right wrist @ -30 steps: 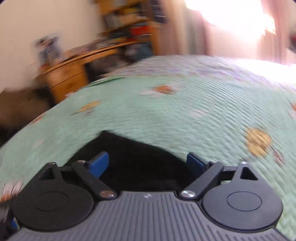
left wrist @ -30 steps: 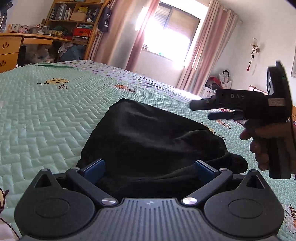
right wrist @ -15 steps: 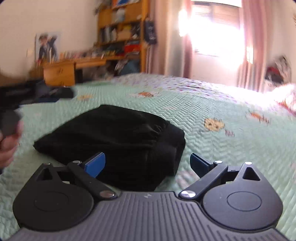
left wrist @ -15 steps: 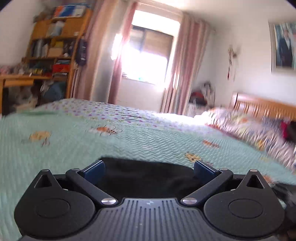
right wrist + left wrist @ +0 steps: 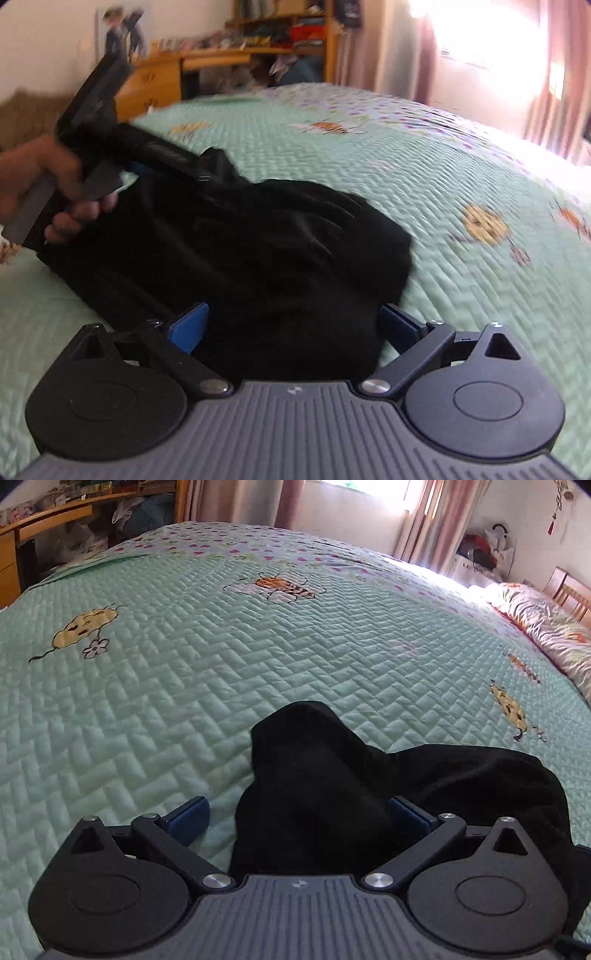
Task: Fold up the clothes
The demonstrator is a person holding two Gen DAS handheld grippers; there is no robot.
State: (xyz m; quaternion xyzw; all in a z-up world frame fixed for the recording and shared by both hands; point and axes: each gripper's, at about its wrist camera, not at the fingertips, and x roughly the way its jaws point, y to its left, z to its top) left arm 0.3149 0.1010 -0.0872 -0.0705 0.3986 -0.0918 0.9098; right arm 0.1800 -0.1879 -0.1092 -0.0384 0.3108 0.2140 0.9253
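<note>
Left wrist view: black garment (image 5: 325,782) bunched on the green quilted bed (image 5: 184,686), one peak raised between the left gripper (image 5: 299,812) fingers, spread apart, apparently to catch that fold. Right gripper (image 5: 295,325) also spread, straddling the garment's near edge; nothing clamped.

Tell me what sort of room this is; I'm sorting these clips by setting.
Very likely a home bedroom. A black garment lies on a bed with a green quilted bedspread, a pillow sits at its far end, and a wooden desk and a curtained window stand behind.
</note>
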